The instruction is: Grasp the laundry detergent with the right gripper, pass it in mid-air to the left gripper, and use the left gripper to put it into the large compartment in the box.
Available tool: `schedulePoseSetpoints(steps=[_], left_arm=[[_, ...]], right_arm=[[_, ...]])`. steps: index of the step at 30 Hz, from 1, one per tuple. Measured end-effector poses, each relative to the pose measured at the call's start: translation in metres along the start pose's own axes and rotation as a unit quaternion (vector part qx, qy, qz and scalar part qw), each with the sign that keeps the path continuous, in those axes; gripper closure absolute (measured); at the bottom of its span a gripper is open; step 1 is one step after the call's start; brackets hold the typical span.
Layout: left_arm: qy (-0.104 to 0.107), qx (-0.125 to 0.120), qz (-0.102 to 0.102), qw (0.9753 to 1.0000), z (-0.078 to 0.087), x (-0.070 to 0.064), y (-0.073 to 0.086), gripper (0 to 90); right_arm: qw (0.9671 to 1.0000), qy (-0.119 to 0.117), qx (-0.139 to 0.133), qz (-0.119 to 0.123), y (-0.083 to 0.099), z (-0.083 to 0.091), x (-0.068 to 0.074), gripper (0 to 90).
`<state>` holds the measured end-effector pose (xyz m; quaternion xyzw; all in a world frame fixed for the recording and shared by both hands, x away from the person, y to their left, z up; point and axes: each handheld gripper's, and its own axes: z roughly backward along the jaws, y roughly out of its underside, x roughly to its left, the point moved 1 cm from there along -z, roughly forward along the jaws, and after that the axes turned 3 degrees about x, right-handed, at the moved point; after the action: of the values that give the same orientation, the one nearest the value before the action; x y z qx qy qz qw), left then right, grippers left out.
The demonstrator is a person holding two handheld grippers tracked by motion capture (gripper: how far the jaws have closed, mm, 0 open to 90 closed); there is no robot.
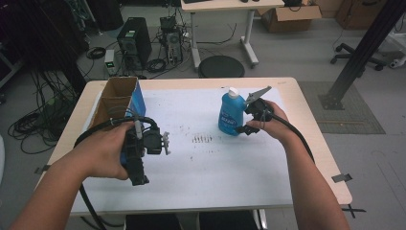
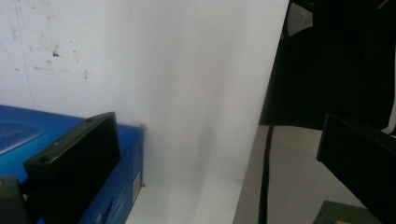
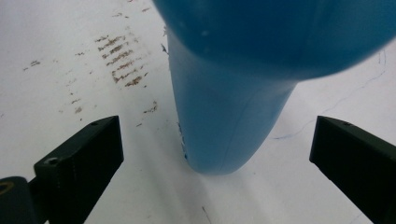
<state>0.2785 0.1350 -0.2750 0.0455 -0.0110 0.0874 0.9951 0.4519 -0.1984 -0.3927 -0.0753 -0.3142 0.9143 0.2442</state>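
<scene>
A blue bottle [image 1: 230, 115] with a white cap stands upright on the white table sheet [image 1: 215, 163], right of centre. My right gripper [image 1: 243, 128] is at its right side, low down, and stands open. In the right gripper view the bottle's body [image 3: 219, 126] rises between the two spread jaws of the right gripper [image 3: 214, 135], touching neither. My left gripper [image 1: 140, 167] is held open over the left part of the sheet, beside a blue carton [image 1: 136, 99]. In the left gripper view the left gripper [image 2: 215, 140] has one jaw over the carton's blue side [image 2: 126, 154].
The carton's open top [image 1: 115, 96] shows brown cardboard inside and lies near the table's left edge. Dark scuff marks [image 1: 201, 139] dot the middle of the sheet. Beyond the table's far edge are a round black stool [image 1: 221, 66], a computer tower [image 1: 134, 40] and cables on the floor.
</scene>
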Motion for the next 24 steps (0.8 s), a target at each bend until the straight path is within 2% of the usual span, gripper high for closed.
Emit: schedulePoseSetpoints(steps=[4,8,15,24], left_arm=[[0.001,0.0,0.0,1.0,-0.001,0.0,0.001,0.2],[0.001,-0.001,0.001,1.0,-0.001,0.0,0.002,0.2],[0.0,-0.003,-0.004,1.0,0.0,0.0,-0.002,0.2],[0.003,-0.004,-0.003,1.0,-0.002,-0.001,-0.006,0.2]], right_arm=[[0.9999,0.004,-0.007,-0.005,0.002,-0.002,-0.001,2.8],[0.9995,0.008,-0.026,-0.015,0.003,-0.005,-0.002,2.6],[0.9993,0.004,-0.037,-0.006,0.004,-0.011,-0.003,2.7],[0.9968,-0.003,-0.078,-0.019,0.007,-0.017,-0.006,1.5]])
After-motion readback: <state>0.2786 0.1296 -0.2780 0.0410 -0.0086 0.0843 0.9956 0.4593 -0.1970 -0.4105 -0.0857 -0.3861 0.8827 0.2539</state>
